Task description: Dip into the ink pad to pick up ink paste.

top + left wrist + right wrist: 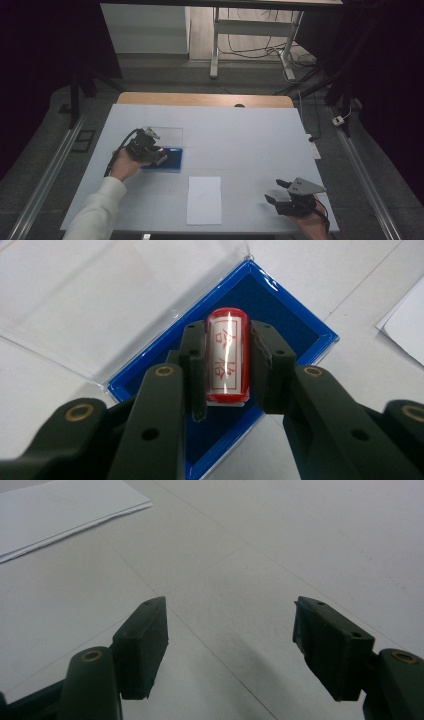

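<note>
While I scan from the left, my left tool is pinching one red cylindrical stamp between its two jaws, held over one blue ink pad case whose clear lid lies open flat on the white tabletop. Near the middle I count one white sheet of paper, lying apart from the case. At the right, my right tool hovers over bare tabletop, jaws spread wide, gripping nothing
</note>
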